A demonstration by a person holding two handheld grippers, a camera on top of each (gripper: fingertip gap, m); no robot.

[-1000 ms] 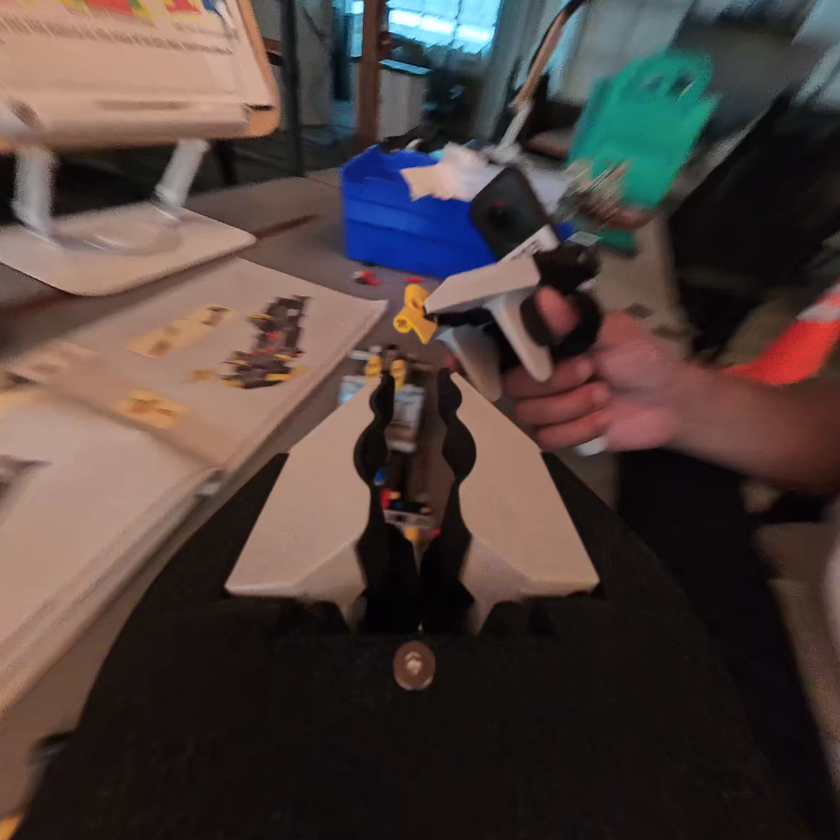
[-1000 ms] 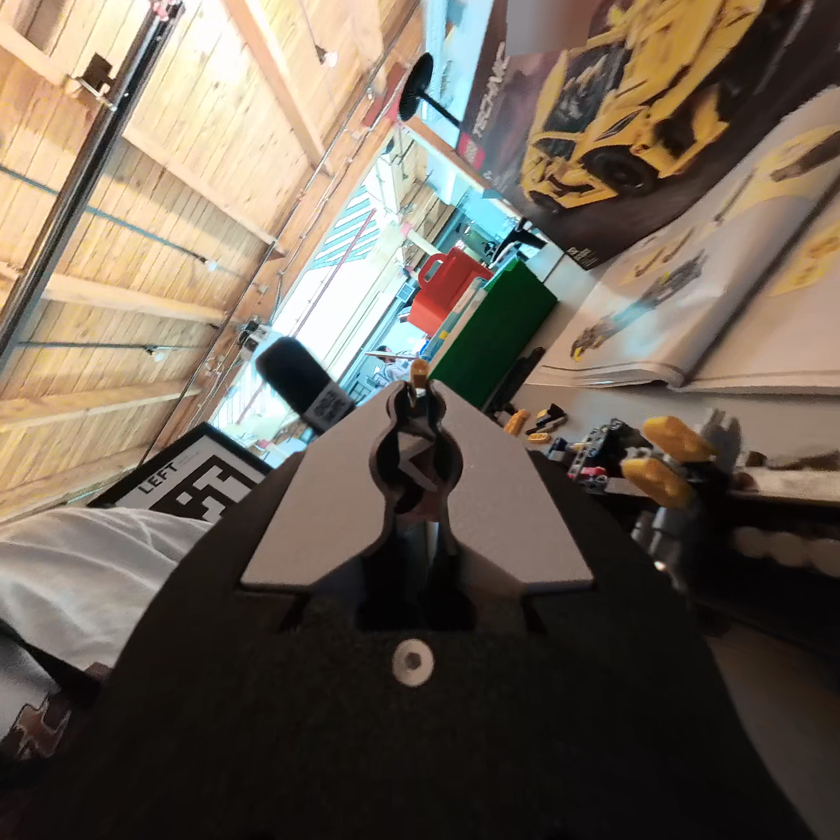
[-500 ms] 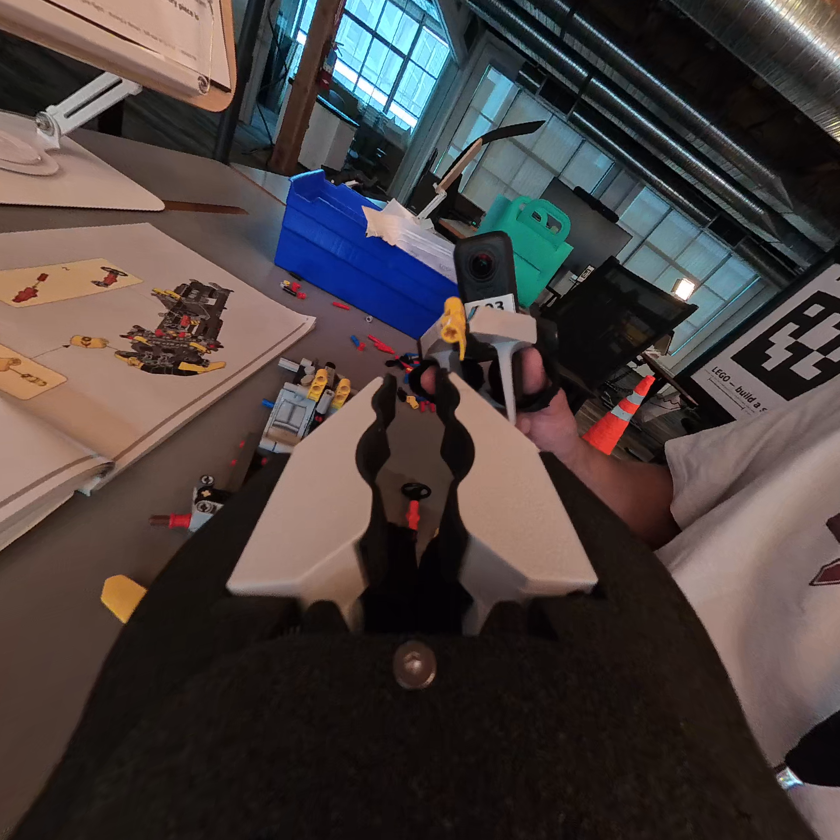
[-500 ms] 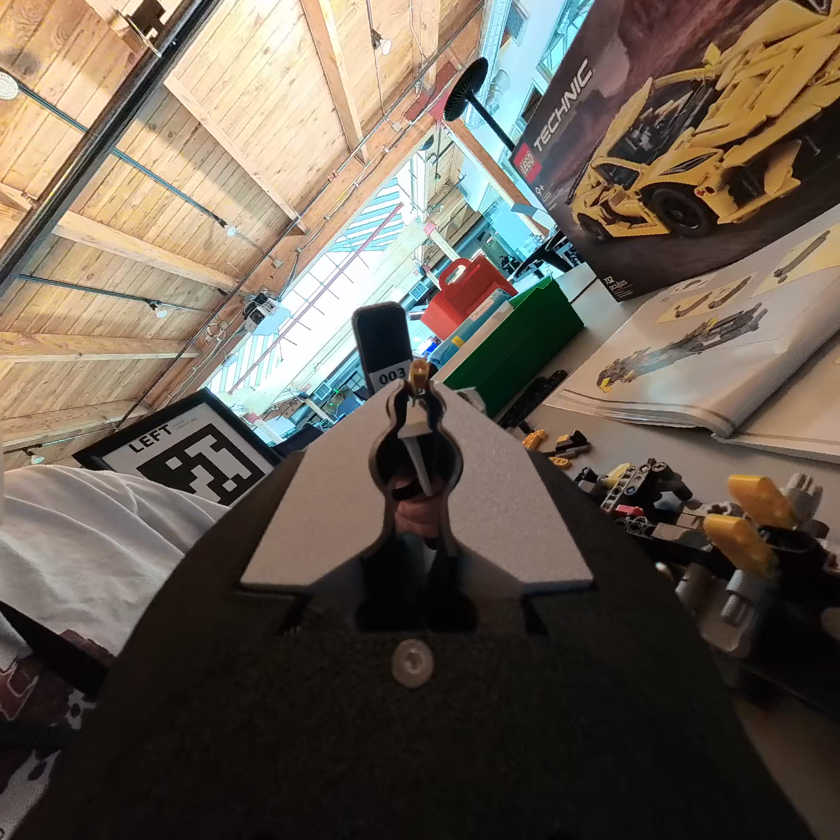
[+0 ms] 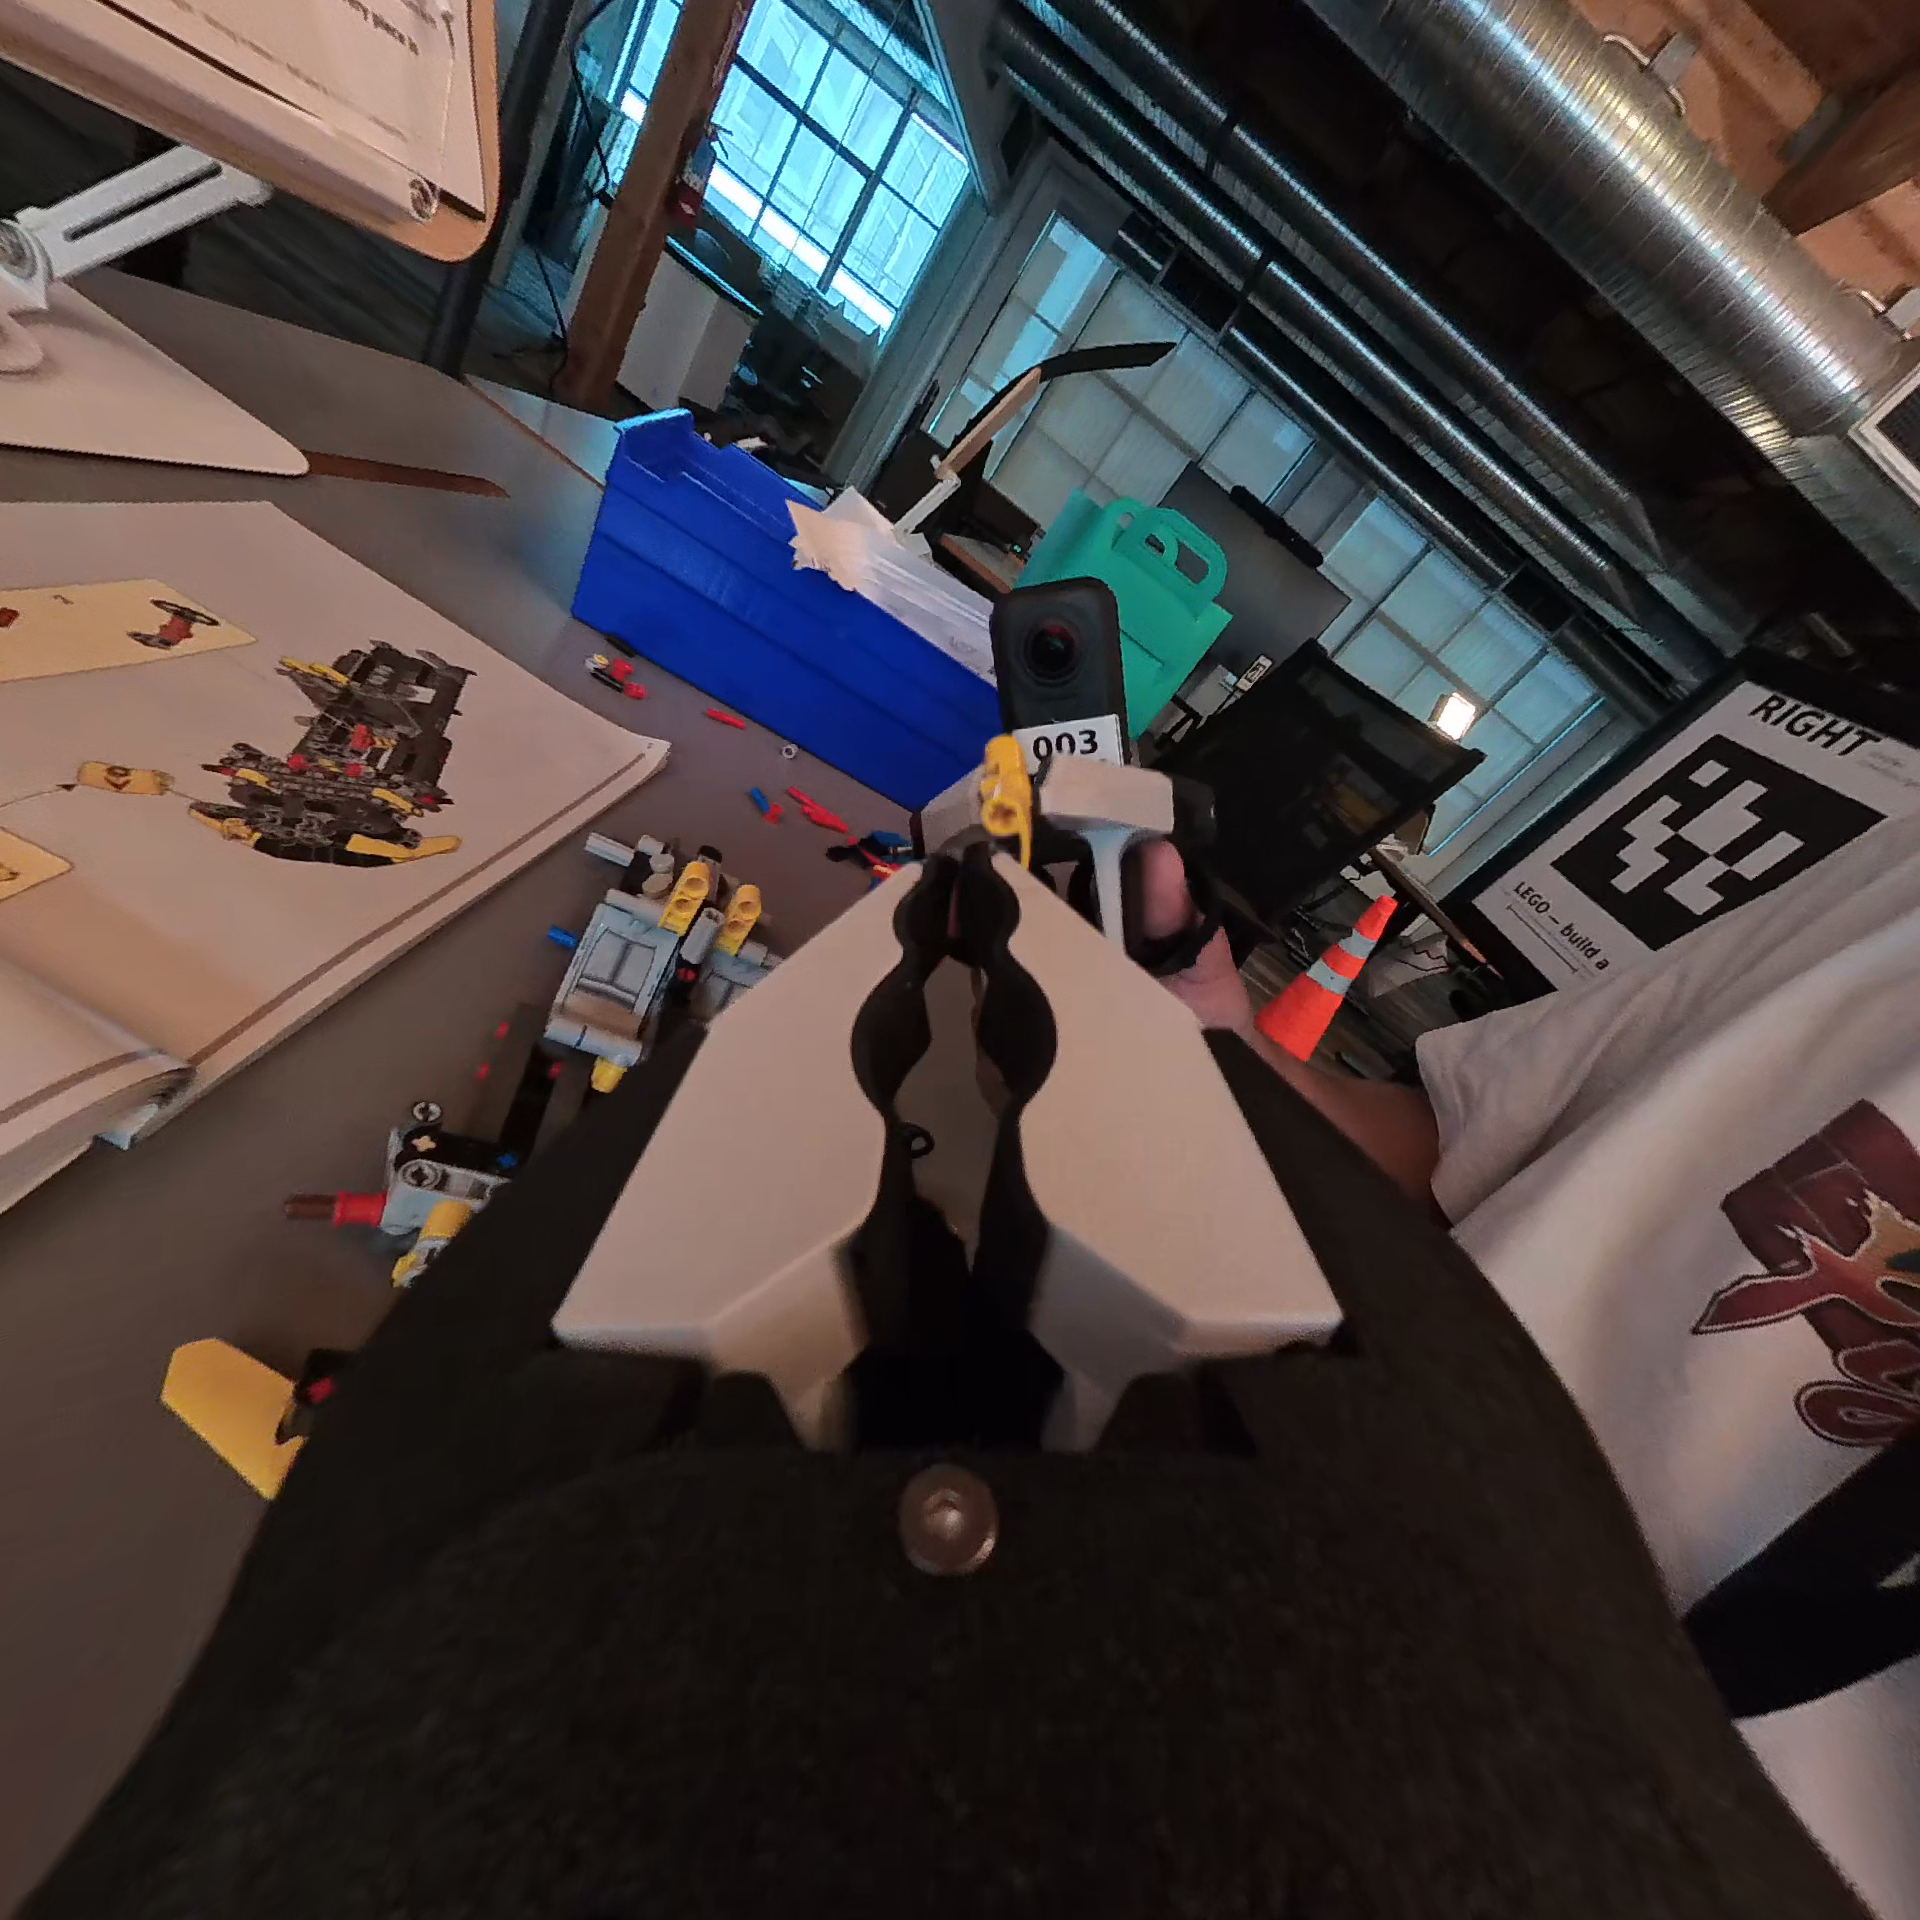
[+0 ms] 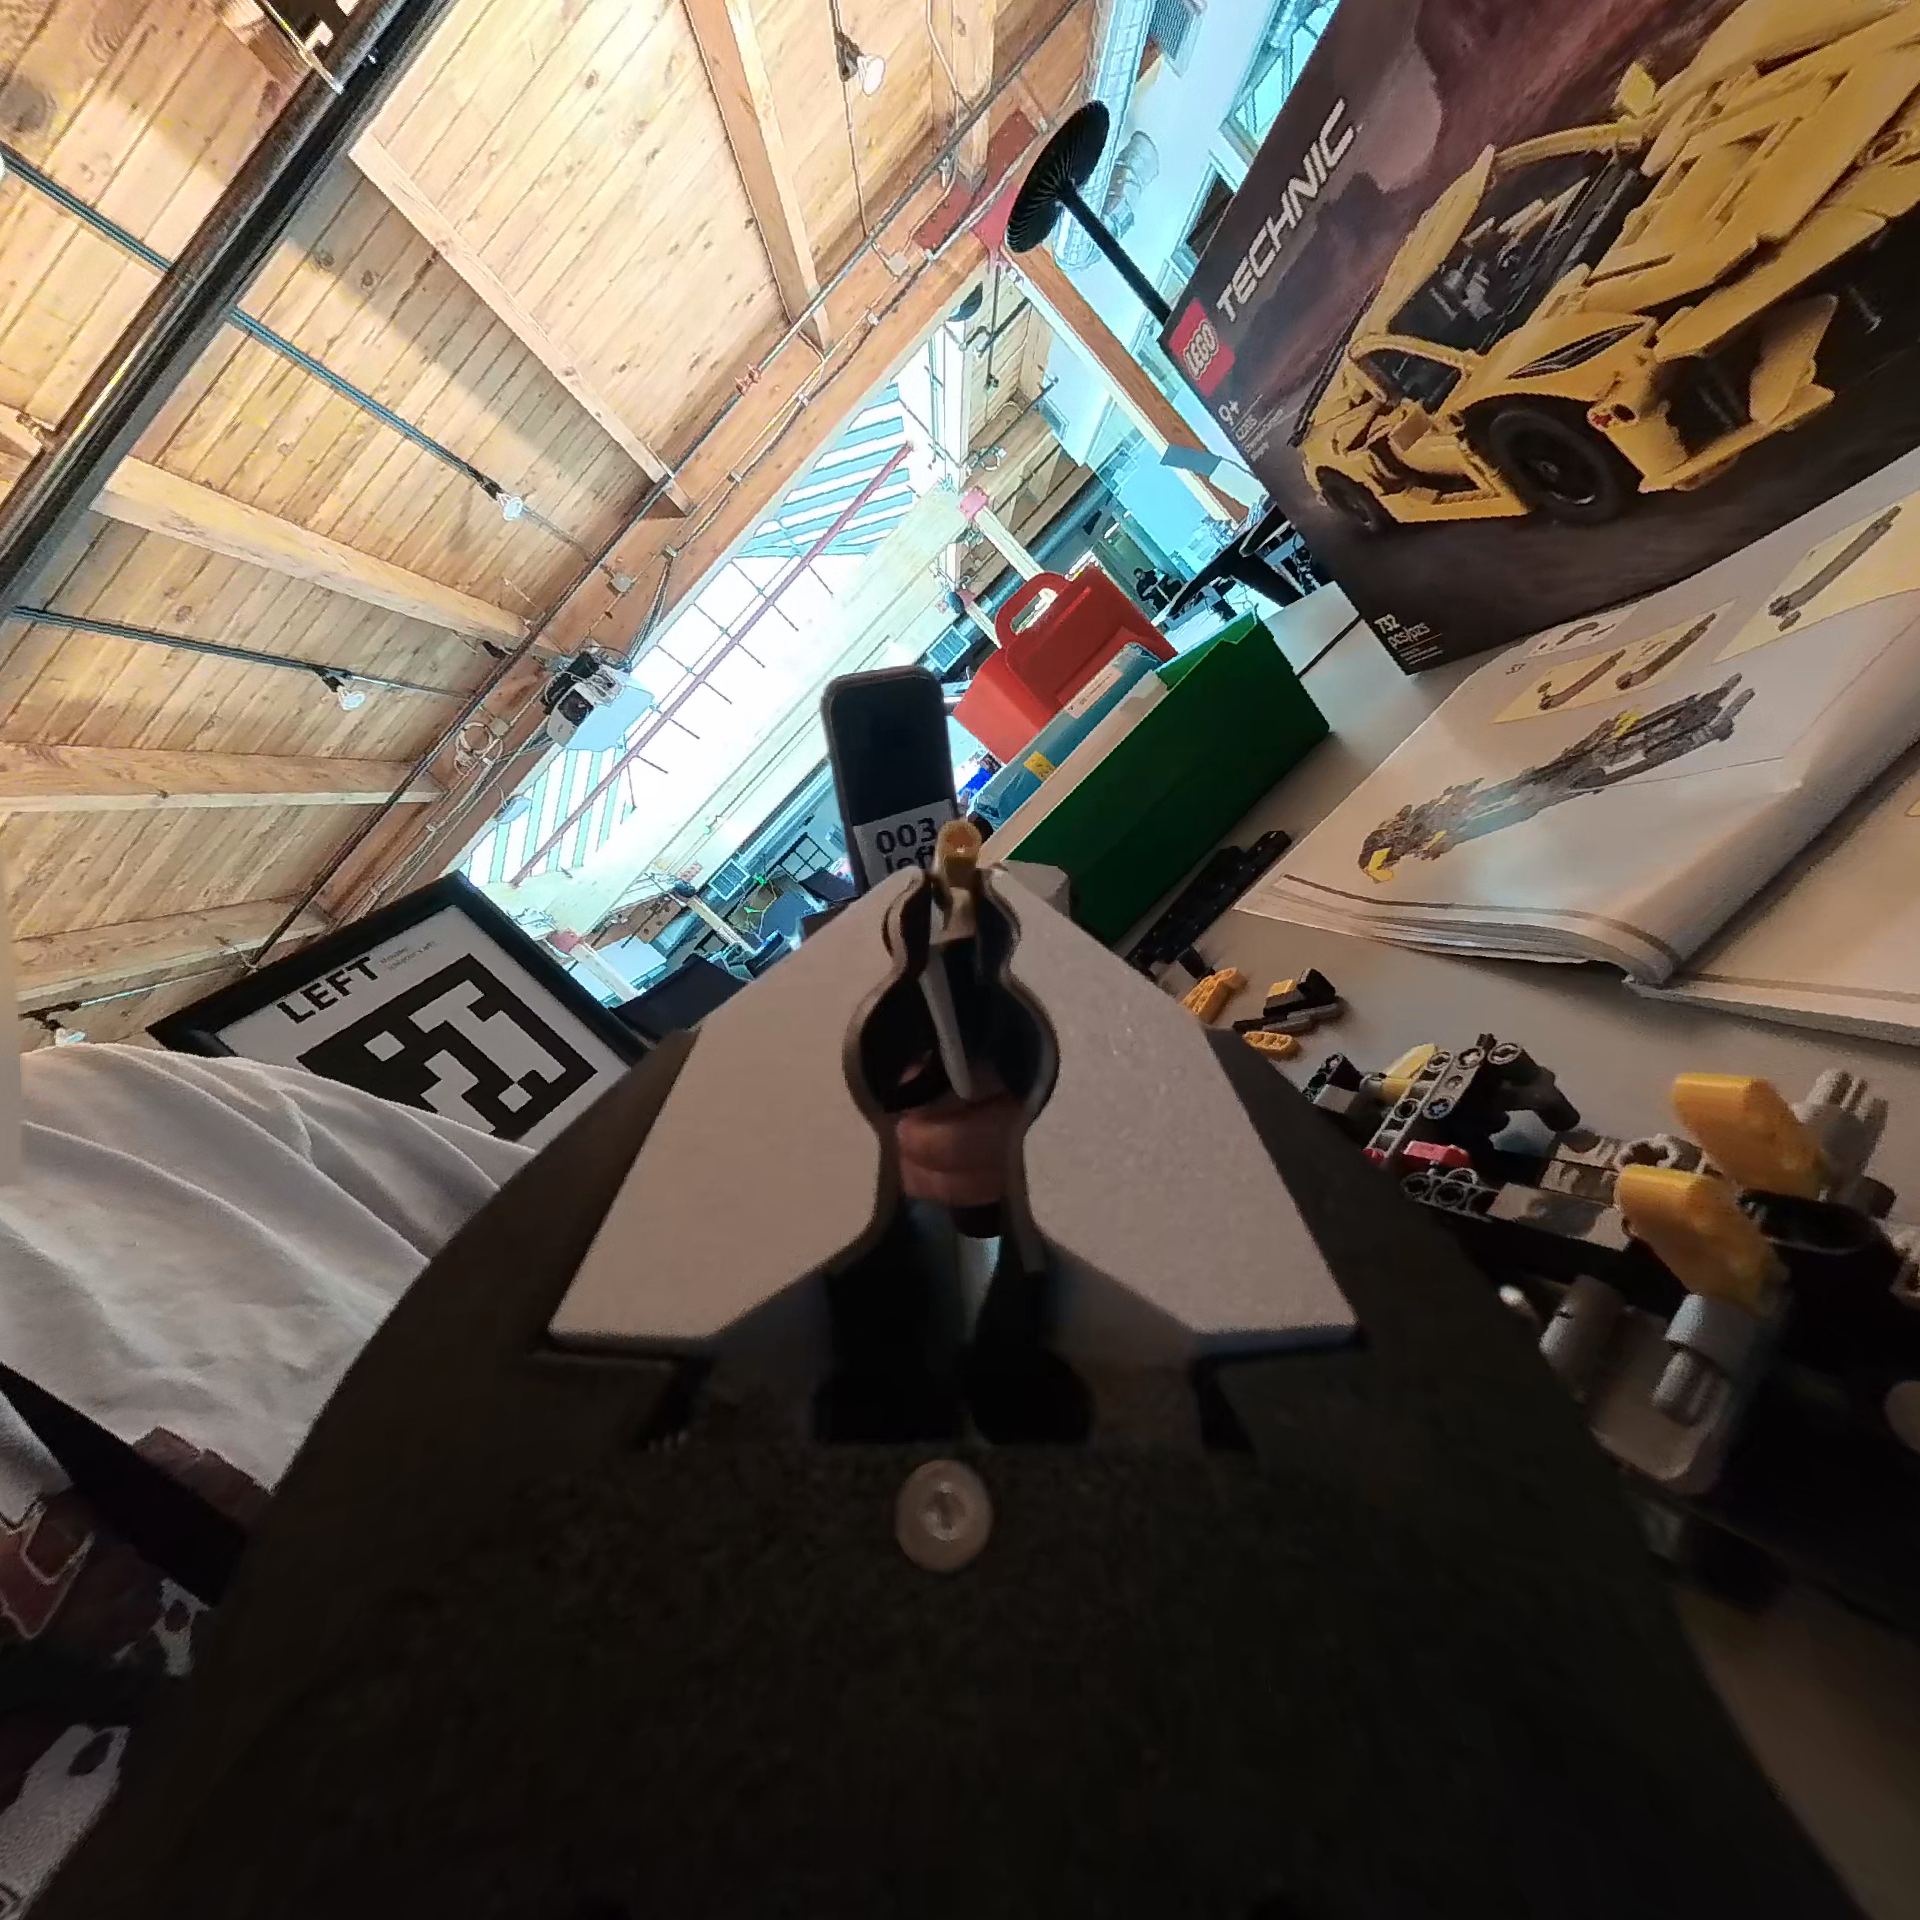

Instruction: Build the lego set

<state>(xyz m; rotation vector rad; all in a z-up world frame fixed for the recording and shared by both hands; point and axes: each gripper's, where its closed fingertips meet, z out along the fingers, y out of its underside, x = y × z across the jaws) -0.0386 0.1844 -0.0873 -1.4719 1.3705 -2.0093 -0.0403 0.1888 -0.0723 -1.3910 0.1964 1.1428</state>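
Observation:
My right gripper [image 6: 956, 894] is shut on a small yellow Lego connector [image 6: 956, 847] and holds it up in the air. In the left wrist view the same connector [image 5: 1003, 800] sits in the right gripper's grey fingertips [image 5: 1091, 800]. My left gripper [image 5: 961, 873] has its jaws closed to a narrow gap, with the tips at the connector's lower end. One left finger shows edge-on through the right jaws. The partly built grey, black and yellow car chassis [image 5: 644, 956] lies on the table; it also shows in the right wrist view [image 6: 1558, 1174].
An open instruction booklet [image 5: 312, 790] lies left of the chassis. A blue bin [image 5: 748, 623], a green bin [image 6: 1164, 790] and the set's box [image 6: 1558, 312] stand at the back. A small grey sub-assembly [image 5: 436, 1184], a yellow panel [image 5: 229, 1403] and loose pins [image 5: 800, 805] lie on the table. The grippers are tip to tip, or close to it.
My left gripper rose from the table towards the right gripper and its jaws narrowed onto the yellow connector. The right gripper kept its hold and swung to face the left one.

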